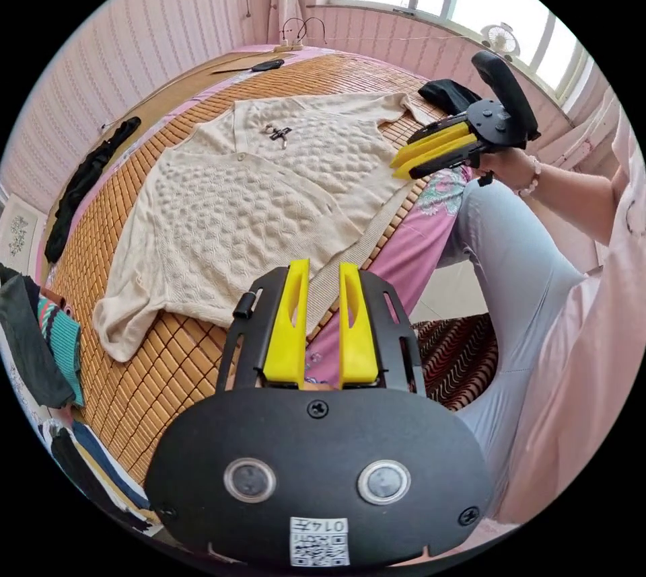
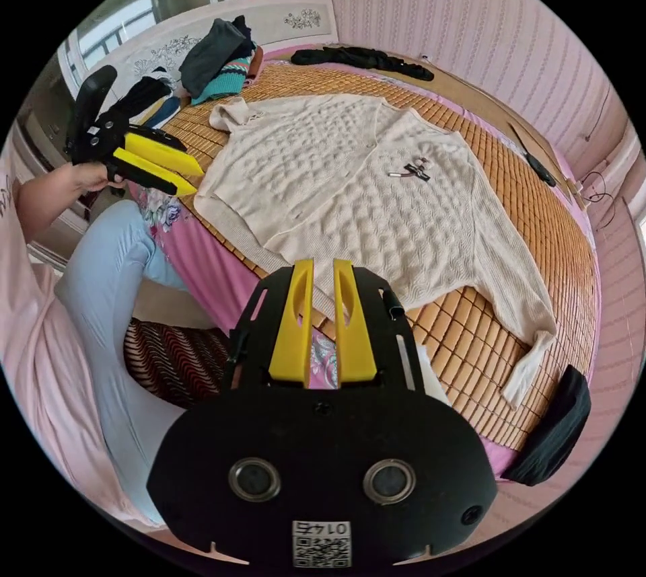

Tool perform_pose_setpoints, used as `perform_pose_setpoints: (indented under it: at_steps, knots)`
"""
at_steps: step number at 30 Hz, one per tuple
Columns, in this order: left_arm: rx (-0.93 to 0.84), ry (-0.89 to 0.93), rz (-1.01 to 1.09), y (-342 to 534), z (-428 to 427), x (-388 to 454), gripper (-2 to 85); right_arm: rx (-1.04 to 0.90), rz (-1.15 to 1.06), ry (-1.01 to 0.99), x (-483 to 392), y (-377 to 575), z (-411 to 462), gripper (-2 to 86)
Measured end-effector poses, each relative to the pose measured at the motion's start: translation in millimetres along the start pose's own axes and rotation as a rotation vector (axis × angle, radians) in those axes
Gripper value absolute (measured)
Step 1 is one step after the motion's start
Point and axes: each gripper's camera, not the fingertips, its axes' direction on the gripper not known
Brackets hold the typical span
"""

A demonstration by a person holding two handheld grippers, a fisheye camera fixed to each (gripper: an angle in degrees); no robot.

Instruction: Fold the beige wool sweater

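The beige wool sweater lies spread flat, front up, on the bamboo mat covering the bed, its hem along the mat's near edge and its sleeves reaching out to left and right. Bare mat shows beyond the collar, where a small clip rests on the chest. Dark garments lie at the far-left edge. The left gripper hovers just off the near edge, jaws a narrow gap apart, pinching nothing. The right gripper, held level in a hand, hangs over the sweater's right side, jaws nearly together and empty.
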Motion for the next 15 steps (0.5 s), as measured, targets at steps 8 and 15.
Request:
perform_pose_setpoints:
  at_steps: [8,15]
  knots:
    - [-0.124,0.056,-0.035,7,64,-12,4.7,-0.074,-0.039,-0.043,-36,-2,47,5.1]
    - [-0.007,0.133,-0.152,19,26,-32,-0.2,-0.044,-0.057,0.027,-57,1,34,5.7]
